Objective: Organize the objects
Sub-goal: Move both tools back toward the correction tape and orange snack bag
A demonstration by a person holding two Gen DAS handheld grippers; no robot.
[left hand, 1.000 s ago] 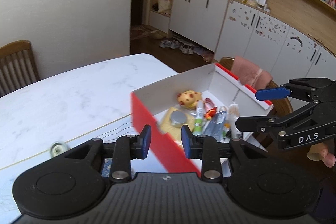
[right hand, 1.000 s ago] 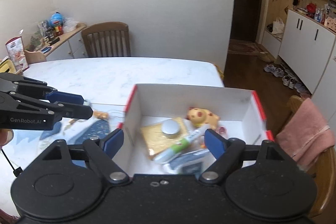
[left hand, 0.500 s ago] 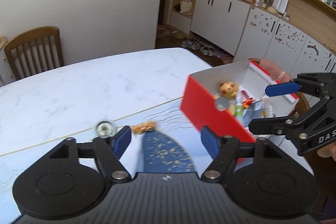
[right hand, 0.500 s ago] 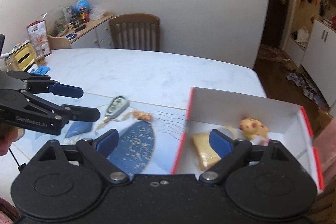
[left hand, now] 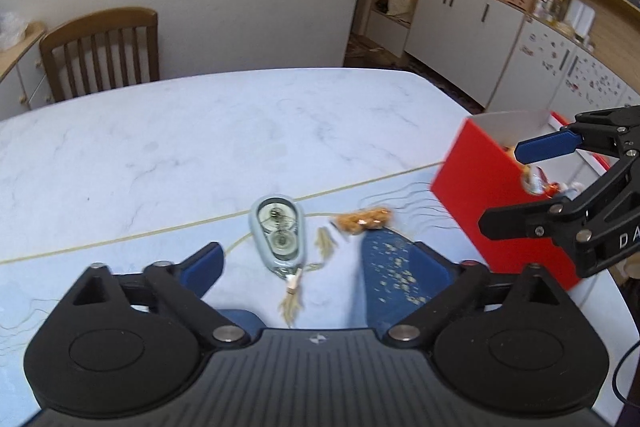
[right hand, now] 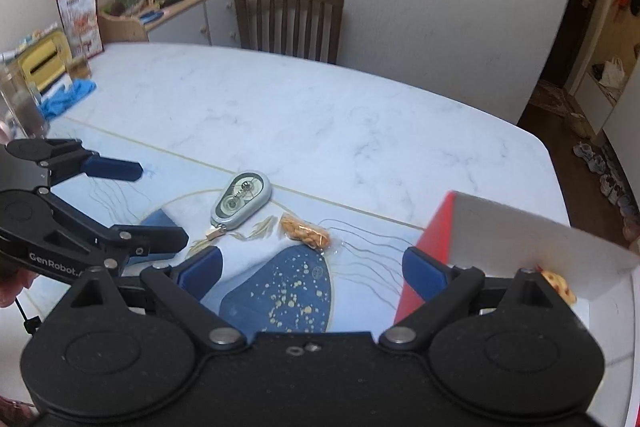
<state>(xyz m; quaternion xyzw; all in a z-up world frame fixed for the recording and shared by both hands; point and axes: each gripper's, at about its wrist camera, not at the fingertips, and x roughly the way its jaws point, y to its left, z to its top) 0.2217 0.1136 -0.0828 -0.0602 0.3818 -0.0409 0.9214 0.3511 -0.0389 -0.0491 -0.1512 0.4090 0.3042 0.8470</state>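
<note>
Left wrist view: my left gripper (left hand: 318, 267) has its jaws spread wide, holding nothing, over the patterned mat (left hand: 384, 263) on the tabletop (left hand: 168, 139).
Right wrist view: my right gripper (right hand: 314, 269) is just as wide and empty, hovering above the same mat, its right finger by the corner of the red box (right hand: 424, 247).
Task things: the grey tape dispenser (left hand: 278, 231) lies flat ahead of the left gripper's gap; the packet of orange snacks (left hand: 362, 219) sits just beside it, towards the red box, apart from both grippers.
Hard to make out: the box contents; from the left I see only scraps of colour behind the right gripper, from the right only a yellow spotted toy (right hand: 558, 285) at the wall's edge.
Only in the right view: a blue cloth (right hand: 66, 99) and clutter at the tabletop's far left, and a small clip at the dispenser's end.
Only in the left view: white cupboards (left hand: 464, 15) beyond the box.
</note>
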